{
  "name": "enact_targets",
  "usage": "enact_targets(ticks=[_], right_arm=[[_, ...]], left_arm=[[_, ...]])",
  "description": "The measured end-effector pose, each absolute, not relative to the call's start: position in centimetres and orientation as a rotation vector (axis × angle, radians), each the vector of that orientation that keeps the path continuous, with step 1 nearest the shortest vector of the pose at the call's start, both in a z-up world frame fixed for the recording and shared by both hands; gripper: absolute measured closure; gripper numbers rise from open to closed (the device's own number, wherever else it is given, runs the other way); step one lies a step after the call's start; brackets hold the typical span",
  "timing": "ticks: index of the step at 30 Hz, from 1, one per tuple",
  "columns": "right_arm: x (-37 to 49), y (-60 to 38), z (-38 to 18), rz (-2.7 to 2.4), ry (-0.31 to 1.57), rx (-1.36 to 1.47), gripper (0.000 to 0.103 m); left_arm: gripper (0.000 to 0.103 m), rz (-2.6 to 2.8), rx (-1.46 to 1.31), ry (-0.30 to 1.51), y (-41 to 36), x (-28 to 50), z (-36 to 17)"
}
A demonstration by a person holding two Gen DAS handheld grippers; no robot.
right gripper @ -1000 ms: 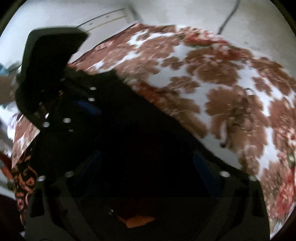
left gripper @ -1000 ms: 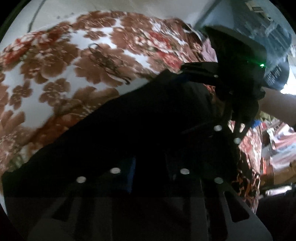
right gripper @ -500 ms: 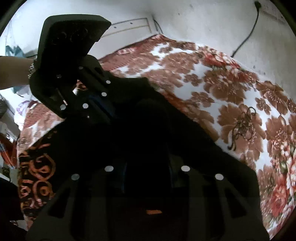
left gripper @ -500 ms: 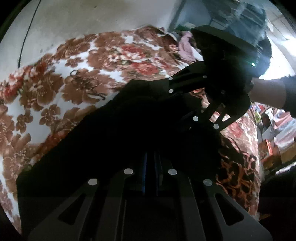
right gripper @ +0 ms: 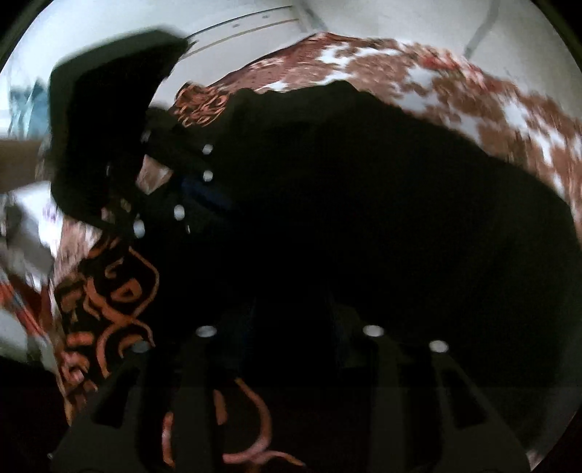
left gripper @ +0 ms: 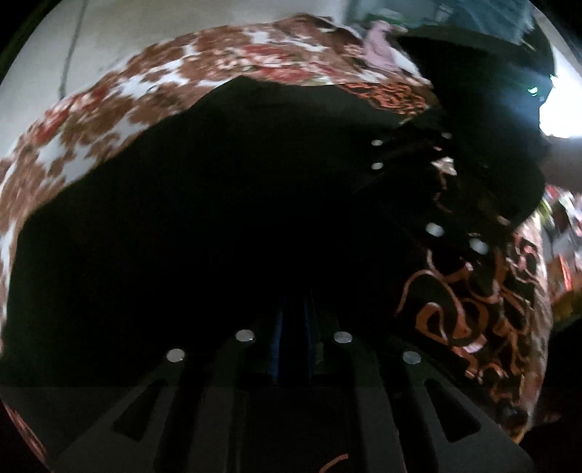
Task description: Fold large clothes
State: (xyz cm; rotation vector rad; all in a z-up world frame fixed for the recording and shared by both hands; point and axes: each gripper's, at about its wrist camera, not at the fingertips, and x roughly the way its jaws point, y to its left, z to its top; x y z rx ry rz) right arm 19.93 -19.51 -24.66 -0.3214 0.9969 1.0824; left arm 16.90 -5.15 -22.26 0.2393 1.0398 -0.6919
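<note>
Your black garment, matte with orange scrollwork along one edge, lies spread over a bed covered by a brown-and-red floral bedspread. Your left gripper has its fingers nearly together and opening, pinching dark cloth. Your right gripper is opening, cloth bunched between its fingers; whether they press it you cannot tell. A cable hangs on the pale wall beyond.

A black garment is showing an orange swirl pattern along its edge. Under it the bedspread is showing brown and red flowers on white. Both grippers, left and right, are looking black with small silver dots. The wall is looking off-white.
</note>
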Motion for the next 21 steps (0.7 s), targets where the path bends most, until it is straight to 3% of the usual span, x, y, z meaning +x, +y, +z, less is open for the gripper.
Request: enact_targets(ticks=[1,2,3,5,8,17,21], right_arm=[[19.7,-19.7,-24.9,1.069,1.003,-0.286,0.038],[19.6,-19.9,-25.2,1.053,1.013,-0.247,0.032],[19.3,-20.1,-25.6,1.022,1.024,-0.204,0.027],[18.9,-20.3,-25.7,0.969,1.028,-0.170,0.020],[18.4,-21.0,-25.4,0.899,1.029,-0.129,0.006],[19.3,-24.9,-20.3,0.671,0.994,-0.140,0.005],[21.9,-24.1,-19.7,0.470,0.939,-0.318,0.005]], left_arm=[[0.084,-0.663,0.240,1.034,-5.1,16.4,-22.8],[0.071,-0.645,0.238,1.035,-5.1,15.9,-23.4],[0.044,-0.637,0.235,1.035,-5.1,15.5,-23.7],[0.023,-0.610,0.237,1.026,-5.1,14.5,-24.2],[0.020,-0.578,0.243,1.043,-5.1,13.6,-24.3],[0.005,-0.388,0.109,0.976,-1.9,13.3,-18.4],[0.005,-0.301,0.071,0.958,-2.6,15.9,-16.8]])
